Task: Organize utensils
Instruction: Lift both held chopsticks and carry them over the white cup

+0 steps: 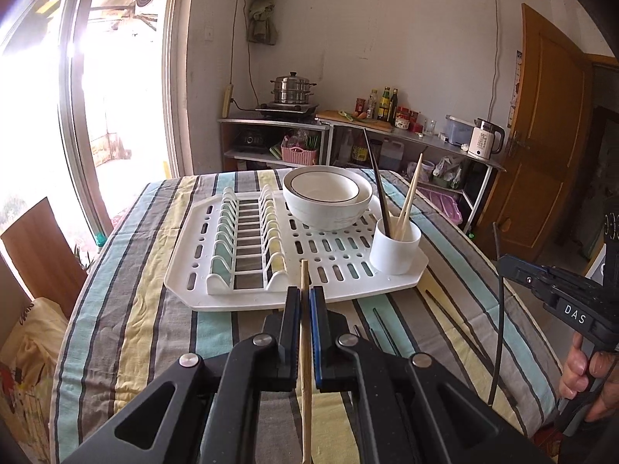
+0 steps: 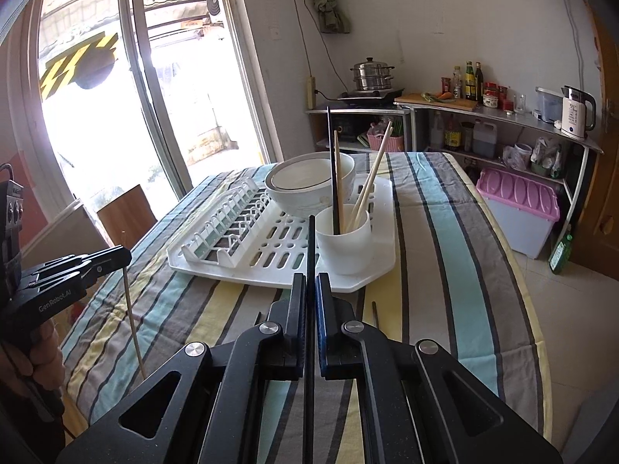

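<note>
- Two grippers each clamped one chopstick above the striped tablecloth (image 1: 127,321).
- Left gripper (image 1: 304,297) pinched a pale, slender wooden chopstick (image 1: 305,348), pointing up.
- Right gripper (image 2: 310,286) pinched a thin, glossy black chopstick (image 2: 310,255), upright.
- White cylindrical plastic cup (image 2: 343,239) on the white slotted drying rack (image 2: 282,259) held one black and three pale chopsticks.

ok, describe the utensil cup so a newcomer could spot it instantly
On the striped tablecloth sits a white slotted drying tray. The utensil cup stands at the tray's near corner, in front of the stacked bowls. It is the only plain white cylinder, with one black and several pale chopsticks standing in it.
</note>
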### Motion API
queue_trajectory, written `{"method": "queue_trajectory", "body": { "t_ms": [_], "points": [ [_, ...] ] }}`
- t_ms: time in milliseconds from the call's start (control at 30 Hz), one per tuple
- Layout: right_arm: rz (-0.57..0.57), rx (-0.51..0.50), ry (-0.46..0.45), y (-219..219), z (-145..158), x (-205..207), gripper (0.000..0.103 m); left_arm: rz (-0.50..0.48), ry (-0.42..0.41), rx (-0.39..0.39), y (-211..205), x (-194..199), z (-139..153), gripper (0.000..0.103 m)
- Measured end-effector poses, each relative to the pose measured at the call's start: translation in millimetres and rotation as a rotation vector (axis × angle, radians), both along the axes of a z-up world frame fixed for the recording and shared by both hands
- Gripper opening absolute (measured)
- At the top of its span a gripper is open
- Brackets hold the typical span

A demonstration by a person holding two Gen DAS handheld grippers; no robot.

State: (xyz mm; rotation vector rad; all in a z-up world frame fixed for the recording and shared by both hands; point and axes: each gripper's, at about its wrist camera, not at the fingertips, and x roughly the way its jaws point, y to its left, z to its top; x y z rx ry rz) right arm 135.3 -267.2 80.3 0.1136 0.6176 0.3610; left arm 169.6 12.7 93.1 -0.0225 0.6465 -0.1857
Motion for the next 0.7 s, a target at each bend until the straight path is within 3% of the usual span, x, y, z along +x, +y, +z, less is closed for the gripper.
{"method": "queue_trajectory", "body": {
  "t_ms": [433, 700],
  "points": [
    [0.001, 0.023, -0.095, -9, 19, -37, 0.005, -0.013, -0.051, -0.031, 3, -32, 11, 0.005],
    [0.002, 0.022, -0.118, -11, 25, -44, 0.004, -0.031, -0.045, -0.024, -2, -29, 17, 0.004]
  ]
}}
